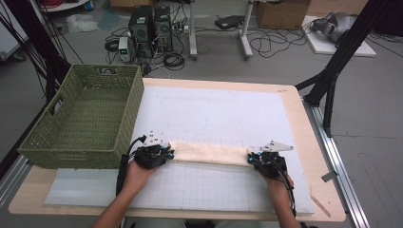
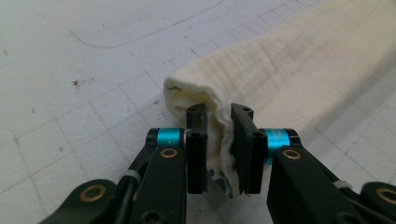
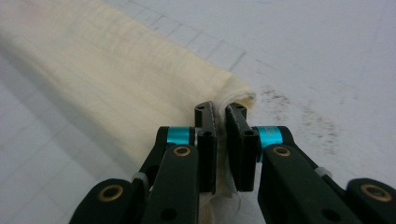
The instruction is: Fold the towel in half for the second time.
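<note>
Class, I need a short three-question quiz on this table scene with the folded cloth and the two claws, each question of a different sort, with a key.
1. True or false: the left claw is shut on one end of the long folded cream cloth.
2. Multiple choice: the green woven plastic basket stands (A) at the table's left side, (B) at its right side, (C) on the cloth.
3. Fill in: the right claw grips the cloth's ____ end, as the high view shows it.

Key: 1 true. 2 A. 3 right; the cloth is stretched between both claws over the white gridded mat.
</note>
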A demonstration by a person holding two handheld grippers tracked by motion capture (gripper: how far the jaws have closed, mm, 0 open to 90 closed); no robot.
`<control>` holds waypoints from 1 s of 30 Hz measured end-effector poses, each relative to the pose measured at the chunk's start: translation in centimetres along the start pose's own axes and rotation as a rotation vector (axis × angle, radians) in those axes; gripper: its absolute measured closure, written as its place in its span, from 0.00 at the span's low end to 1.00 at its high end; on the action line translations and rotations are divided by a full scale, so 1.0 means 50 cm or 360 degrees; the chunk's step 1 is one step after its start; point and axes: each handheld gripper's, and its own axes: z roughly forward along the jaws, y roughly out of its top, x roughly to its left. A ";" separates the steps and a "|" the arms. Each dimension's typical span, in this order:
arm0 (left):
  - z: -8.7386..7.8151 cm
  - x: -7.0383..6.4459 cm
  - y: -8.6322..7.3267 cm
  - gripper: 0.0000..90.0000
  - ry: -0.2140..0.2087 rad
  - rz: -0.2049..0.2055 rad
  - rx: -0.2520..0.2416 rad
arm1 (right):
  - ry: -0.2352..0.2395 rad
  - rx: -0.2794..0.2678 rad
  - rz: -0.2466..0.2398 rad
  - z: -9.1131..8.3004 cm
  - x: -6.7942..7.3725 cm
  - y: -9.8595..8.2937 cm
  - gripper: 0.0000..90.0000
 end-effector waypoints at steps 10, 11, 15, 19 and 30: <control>0.000 -0.004 -0.001 0.77 0.0031 -0.0005 -0.0009 | -0.0087 0.0029 -0.0082 -0.004 0.000 0.004 0.91; 0.000 -0.003 -0.001 0.76 0.0027 -0.0006 -0.0007 | -0.0087 0.0031 -0.0083 -0.004 0.001 0.004 0.91; 0.000 -0.003 -0.001 0.79 -0.0010 0.0002 -0.0017 | -0.0079 0.0032 -0.0079 -0.007 -0.001 0.001 0.89; -0.002 0.001 -0.001 0.79 -0.0038 0.0002 -0.0017 | -0.0092 0.0023 -0.0060 -0.010 -0.005 -0.002 0.78; -0.060 0.031 0.011 0.57 -0.0139 -0.0044 -0.0463 | -0.0155 -0.0291 -0.0021 -0.079 -0.035 -0.004 0.37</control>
